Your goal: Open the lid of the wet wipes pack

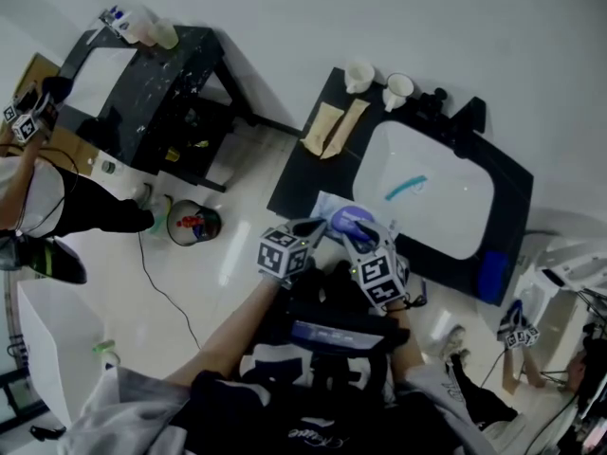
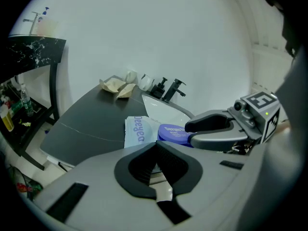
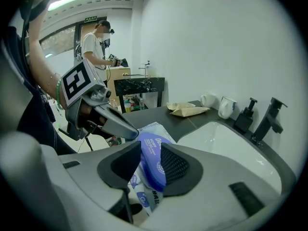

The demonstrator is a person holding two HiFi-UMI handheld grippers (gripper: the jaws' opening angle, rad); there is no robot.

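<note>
Running sideways along the pale wet wipes pack [image 2: 137,131] is blue print starting "Dee". The rest of it, and the small white lettering on the round purple lid [image 2: 174,133], is too blurred to read. The pack lies on the dark worktop [image 2: 91,119] just beside the white sink [image 3: 226,143], its near end hidden behind the tools. The right claw [image 3: 150,165] gapes wide with the lid between its pads, unclamped. The left claw [image 2: 155,146] is closed and empty.
</note>
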